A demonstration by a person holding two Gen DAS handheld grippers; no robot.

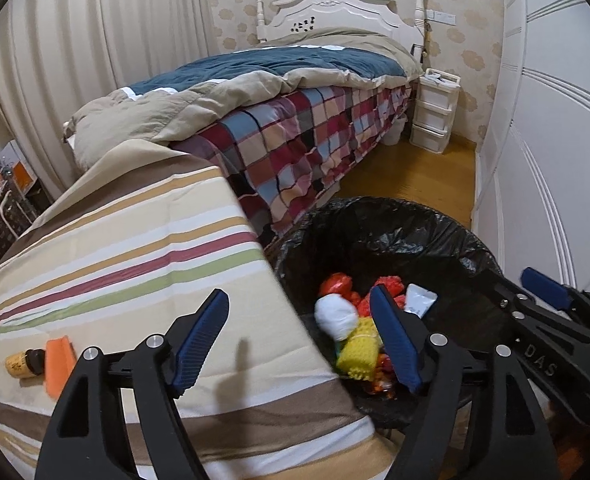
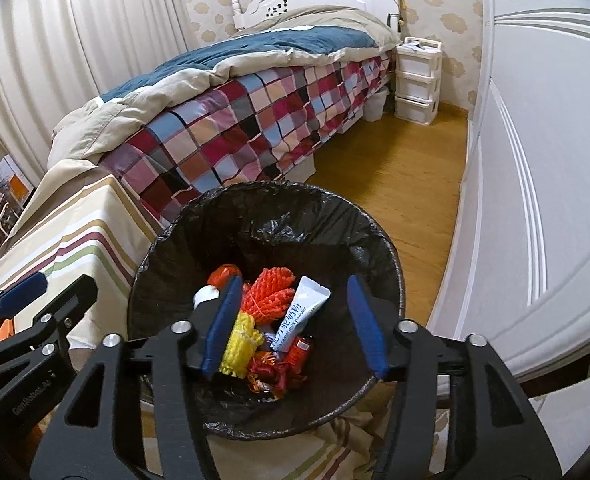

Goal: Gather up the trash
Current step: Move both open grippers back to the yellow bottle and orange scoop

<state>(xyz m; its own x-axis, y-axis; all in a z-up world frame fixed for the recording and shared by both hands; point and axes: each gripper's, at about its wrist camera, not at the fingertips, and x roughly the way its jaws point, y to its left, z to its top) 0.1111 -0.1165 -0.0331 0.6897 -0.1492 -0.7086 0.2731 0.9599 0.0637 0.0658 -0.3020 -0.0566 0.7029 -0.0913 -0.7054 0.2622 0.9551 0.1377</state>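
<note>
1. Hanging above the trash bin (image 2: 367, 216), the right gripper (image 2: 297, 326) has its jaws spread wide with nothing between them; the bin's contents show through the gap, lower down.
2. The bin is lined with a black bag (image 2: 271, 224) and stands on the floor just right of the striped tablecloth (image 1: 135, 232), near the foot of the bed (image 2: 223, 120).
3. Inside the bin lie an orange foam net (image 2: 269, 290), a yellow foam net (image 2: 241, 340), a white milk-powder sachet (image 2: 301, 310), a small red can (image 2: 299, 350), a white wad (image 1: 335, 314), a red wrapper (image 2: 223, 274) at the far left side, and shiny red-gold wrappers (image 2: 273, 374) at the near side.
4. The left gripper (image 1: 299, 338) hovers over the right edge of the cloth-covered table, jaws likewise apart and holding nothing; its left finger is over the cloth, its right finger over the bin's left side.
5. Still on the tablecloth, at the near left and well outside the left jaws, are a small brown bottle (image 1: 25, 362) lying on its side and an orange block (image 1: 59, 364) touching it on the right.
6. In the left wrist view the right gripper (image 1: 543, 294) shows at the right, over the bin's right rim.
7. A white drawer unit (image 2: 417, 80) stands far off beside the headboard, and a white wardrobe (image 2: 535, 160) runs along the right.
</note>
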